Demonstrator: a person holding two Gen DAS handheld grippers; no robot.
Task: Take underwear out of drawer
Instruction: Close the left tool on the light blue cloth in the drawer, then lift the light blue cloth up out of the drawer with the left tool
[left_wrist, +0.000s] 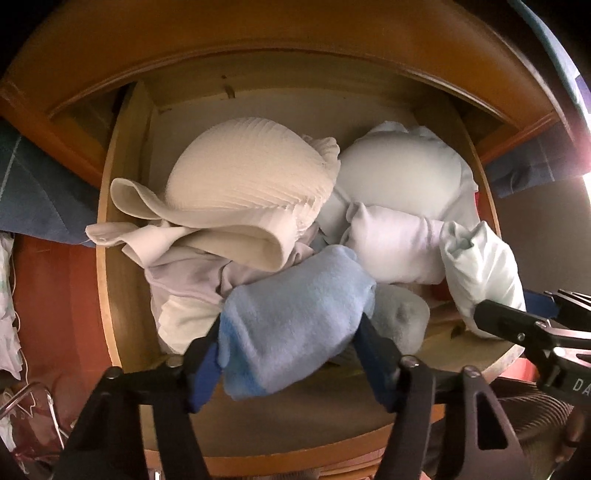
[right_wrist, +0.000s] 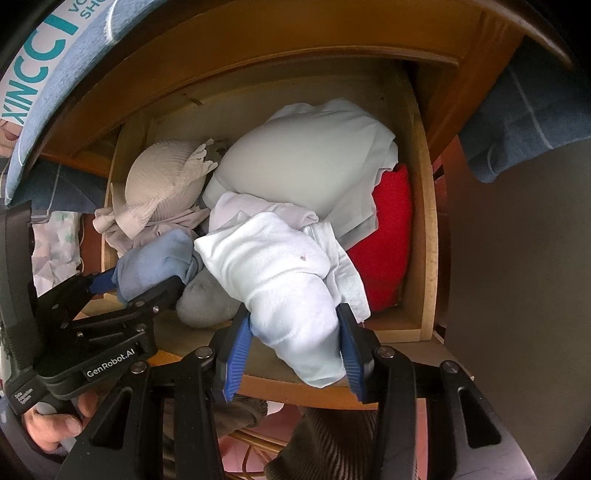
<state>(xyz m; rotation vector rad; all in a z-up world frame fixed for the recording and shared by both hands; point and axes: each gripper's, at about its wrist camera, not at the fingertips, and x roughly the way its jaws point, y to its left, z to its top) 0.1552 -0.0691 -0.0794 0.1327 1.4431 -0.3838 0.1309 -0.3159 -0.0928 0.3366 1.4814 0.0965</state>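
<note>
An open wooden drawer (left_wrist: 110, 258) (right_wrist: 428, 240) is full of folded underwear. My left gripper (left_wrist: 291, 321) (right_wrist: 144, 280) points down into its near left part, and its blue pads press both sides of a light blue fleecy bundle (left_wrist: 295, 314) (right_wrist: 155, 258). My right gripper (right_wrist: 295, 314) is shut on a white rolled garment (right_wrist: 291, 280) (left_wrist: 480, 266) at the near middle, whose end hangs over the drawer front. Behind lie a cream ribbed bra (left_wrist: 251, 177) (right_wrist: 159, 181) and a pale padded bra (left_wrist: 399, 177) (right_wrist: 295, 162).
A grey bundle (left_wrist: 399, 317) (right_wrist: 207, 302) sits between the two grips. A red cloth (right_wrist: 388, 251) fills the drawer's right side. Dark blue fabric (left_wrist: 40, 192) (right_wrist: 528, 110) hangs on both sides of the cabinet. A hand (right_wrist: 55, 424) holds the left gripper's handle.
</note>
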